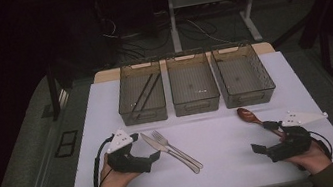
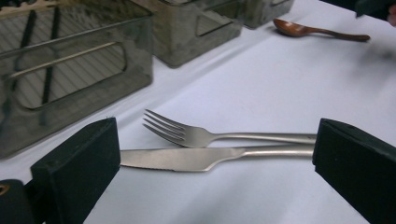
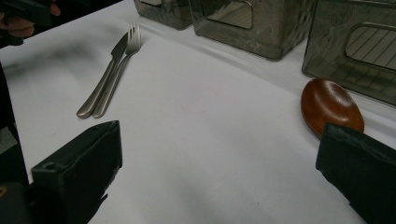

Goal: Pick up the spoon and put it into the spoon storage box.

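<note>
A steel knife and fork lie side by side on the white table top, heads toward the bins. My left gripper rests low at their left, open, and the left gripper view has the knife and fork lying across the gap between its jaws, untouched. A brown wooden spoon lies at the right. My right gripper stands open beside its handle, with the spoon's bowl just beyond one jaw of the right gripper.
Three clear smoky bins stand in a row at the back: left, middle, right. Two dark chopsticks lie in the left bin. The table's front edge runs just ahead of the person's wrists.
</note>
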The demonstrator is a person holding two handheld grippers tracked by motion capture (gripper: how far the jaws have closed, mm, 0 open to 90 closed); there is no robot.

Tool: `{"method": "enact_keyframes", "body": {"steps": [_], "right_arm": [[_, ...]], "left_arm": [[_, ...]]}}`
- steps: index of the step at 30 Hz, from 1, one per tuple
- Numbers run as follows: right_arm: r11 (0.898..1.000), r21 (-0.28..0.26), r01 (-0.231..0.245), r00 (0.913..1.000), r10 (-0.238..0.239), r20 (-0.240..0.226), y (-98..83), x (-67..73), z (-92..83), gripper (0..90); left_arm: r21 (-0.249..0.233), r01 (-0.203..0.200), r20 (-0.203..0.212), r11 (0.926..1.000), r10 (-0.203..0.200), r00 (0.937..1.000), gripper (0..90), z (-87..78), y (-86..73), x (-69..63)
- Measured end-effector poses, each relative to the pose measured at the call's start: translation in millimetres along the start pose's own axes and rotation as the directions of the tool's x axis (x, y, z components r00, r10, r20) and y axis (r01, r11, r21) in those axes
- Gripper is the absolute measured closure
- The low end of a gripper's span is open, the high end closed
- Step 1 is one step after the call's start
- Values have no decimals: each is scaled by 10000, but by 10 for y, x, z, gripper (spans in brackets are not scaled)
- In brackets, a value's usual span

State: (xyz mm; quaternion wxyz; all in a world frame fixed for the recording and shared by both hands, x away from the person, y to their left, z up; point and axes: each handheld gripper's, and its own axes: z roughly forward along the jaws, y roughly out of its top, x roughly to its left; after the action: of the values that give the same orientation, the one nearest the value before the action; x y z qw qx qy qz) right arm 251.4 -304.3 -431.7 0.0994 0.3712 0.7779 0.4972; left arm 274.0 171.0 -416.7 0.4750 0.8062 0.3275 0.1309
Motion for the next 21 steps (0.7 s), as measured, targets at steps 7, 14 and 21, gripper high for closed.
{"method": "enact_keyframes", "body": {"steps": [7,14,21], "right_arm": [[9997,218,142,9999,-142,-17,21,-5,-10,7],[9984,562,-27,10000,25,41,109,-55,-24,7],[9951,928,-329,9985,287,460,210,-196,43,8]], "left_arm": [[228,-73,166,9997,70,9998,0,24,-41,-60],[345,-289,207,9990,281,9994,0,45,-51,-66],[374,-300,245,9988,291,9993,0,60,-59,-67]]}}
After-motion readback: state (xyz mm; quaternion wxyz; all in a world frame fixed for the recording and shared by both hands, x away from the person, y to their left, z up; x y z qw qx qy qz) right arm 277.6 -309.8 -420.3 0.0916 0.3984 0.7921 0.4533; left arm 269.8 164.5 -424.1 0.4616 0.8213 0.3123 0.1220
